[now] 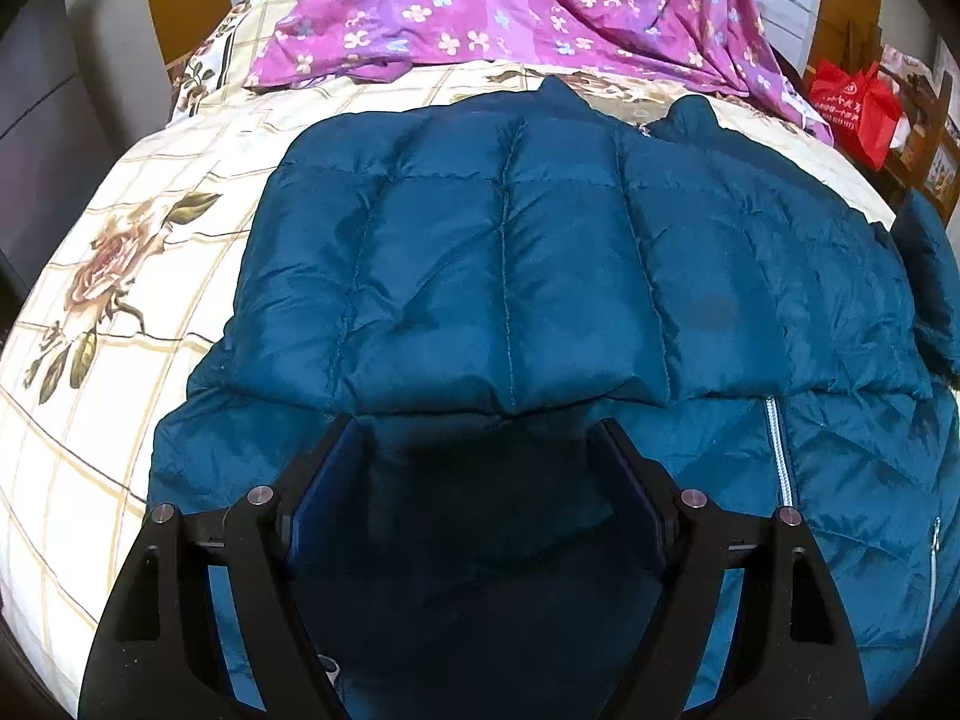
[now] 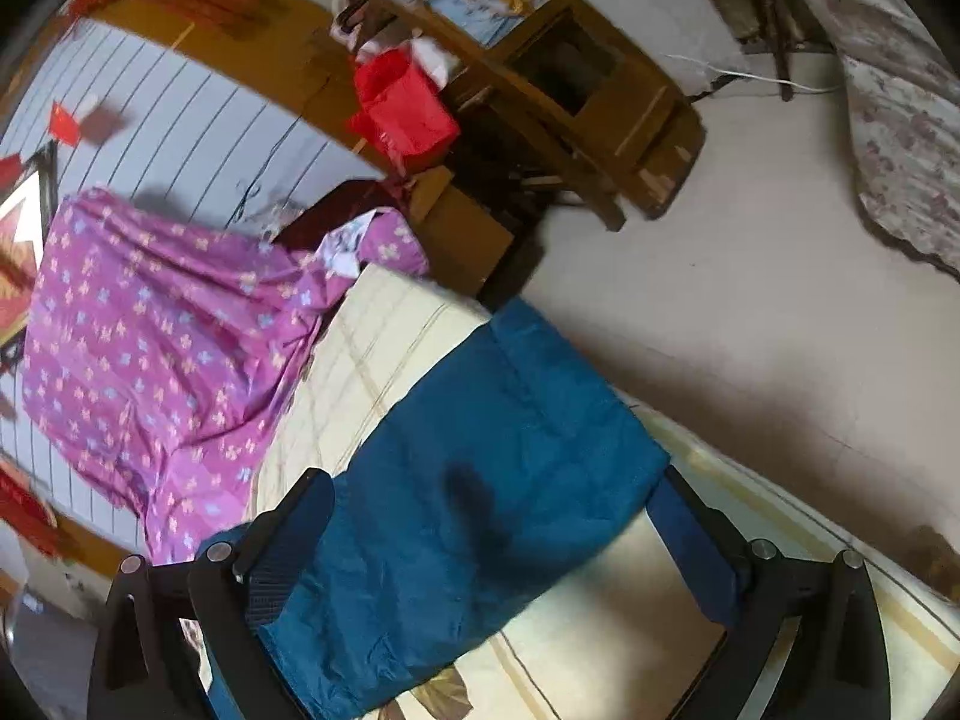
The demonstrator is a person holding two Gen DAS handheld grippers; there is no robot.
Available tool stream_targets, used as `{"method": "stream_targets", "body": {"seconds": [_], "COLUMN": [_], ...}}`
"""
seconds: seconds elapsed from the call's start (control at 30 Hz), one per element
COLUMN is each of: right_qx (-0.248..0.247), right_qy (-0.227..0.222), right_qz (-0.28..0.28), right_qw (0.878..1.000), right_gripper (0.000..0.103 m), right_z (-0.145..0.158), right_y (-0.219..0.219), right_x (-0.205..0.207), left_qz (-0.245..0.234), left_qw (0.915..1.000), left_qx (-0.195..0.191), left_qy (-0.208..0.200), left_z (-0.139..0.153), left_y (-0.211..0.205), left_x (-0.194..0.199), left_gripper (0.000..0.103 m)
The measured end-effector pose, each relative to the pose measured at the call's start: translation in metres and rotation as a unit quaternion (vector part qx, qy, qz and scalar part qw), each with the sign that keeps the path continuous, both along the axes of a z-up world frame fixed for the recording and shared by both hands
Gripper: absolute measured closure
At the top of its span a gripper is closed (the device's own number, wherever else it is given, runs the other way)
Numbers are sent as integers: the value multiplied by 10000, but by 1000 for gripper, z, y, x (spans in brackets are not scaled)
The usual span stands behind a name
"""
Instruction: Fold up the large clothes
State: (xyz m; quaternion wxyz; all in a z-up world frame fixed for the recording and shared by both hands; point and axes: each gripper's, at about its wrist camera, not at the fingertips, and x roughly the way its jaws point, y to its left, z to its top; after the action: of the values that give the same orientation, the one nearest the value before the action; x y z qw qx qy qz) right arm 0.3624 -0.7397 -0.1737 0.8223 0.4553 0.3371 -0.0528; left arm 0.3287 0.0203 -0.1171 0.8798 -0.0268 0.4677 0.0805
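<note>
- The teal quilted down jacket point(image 1: 510, 252) is lying spread across the bed's cream sheet printed with roses and a tan grid point(image 1: 108, 276), one padded panel folded over the body so its lower edge is crossing the middle of the left wrist view.
- The left tongs point(image 1: 480, 462) are hovering low over that folded edge, jaws standing apart, dark jacket fabric showing between them; I cannot tell whether the pads are touching it.
- A white zip point(image 1: 780, 456) is running down the jacket just to the right of the left tongs.
- Over in the right wrist view, the right tongs point(image 2: 498, 534) are gaping wide, and a teal sleeve-like flap of the jacket point(image 2: 480, 480) is lying between the fingers, neither pad pressing on it.
- That flap is reaching the corner of the bed, with bare pale floor point(image 2: 750, 300) beyond.
- A purple floral-print cloth point(image 1: 510, 6) is lying heaped at the far end of the bed.
- A red bag point(image 2: 402, 108) is sitting by brown wooden furniture point(image 2: 570, 90) past the bed.
</note>
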Motion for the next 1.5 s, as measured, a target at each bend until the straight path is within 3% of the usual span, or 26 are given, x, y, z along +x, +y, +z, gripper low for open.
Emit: {"method": "stream_targets", "body": {"seconds": [0.1,0.23,0.3,0.33,0.37,0.4,0.43,0.57,0.73,0.8,0.87,0.97,1.07,1.27,1.5], "right_qx": [-20,-384,-609,-691,-869,-896,-868,-1670,-2328,-2391,-2407,-2197,-2032,-1549,-1513], "right_qy": [-170,-68,-23,2,100,333,409,349,-361,-719,-1070,-1522,-1805,-1875,-1591], "right_qz": [287,98,-52,-97,-103,-25,36,-26,428,756,1133,1641,2118,3070,4202], "right_qw": [9994,9992,9981,9976,9961,9954,9954,9853,9709,9654,9580,9495,9387,9201,8805], "right_gripper": [0,0,6,20,64,83,86,88,89,89,89,89,89,89,88], "right_z": [0,0,0,-1,-1,-6,-8,25,102,131,152,167,163,115,78], "right_y": [9,18,22,23,26,29,31,53,117,156,205,283,362,504,588], "right_x": [6,13,16,17,18,22,23,12,-8,-20,-31,-48,-59,-65,-53], "left_qz": [-12,-10,9,20,35,49,64,246,703,844,1006,1153,1241,1316,1263], "left_qw": [10000,10000,10000,10000,10000,10000,10000,9996,9975,9958,9908,9836,9799,9876,9918], "left_qx": [-4,-1,7,8,12,13,6,68,37,336,890,1380,1559,840,55], "left_qy": [-34,-29,-27,-31,-36,-35,-38,-72,-11,75,185,161,126,151,178], "left_z": [1,1,2,2,3,3,4,8,11,11,9,13,19,25,26], "left_y": [-1,-1,0,0,1,2,3,14,39,44,46,53,61,84,81], "left_x": [-1,-1,-1,-2,-2,-2,-1,0,2,4,8,8,5,4,4], "left_gripper": [24,24,24,24,24,24,24,24,24,24,24,24,24,24,24]}}
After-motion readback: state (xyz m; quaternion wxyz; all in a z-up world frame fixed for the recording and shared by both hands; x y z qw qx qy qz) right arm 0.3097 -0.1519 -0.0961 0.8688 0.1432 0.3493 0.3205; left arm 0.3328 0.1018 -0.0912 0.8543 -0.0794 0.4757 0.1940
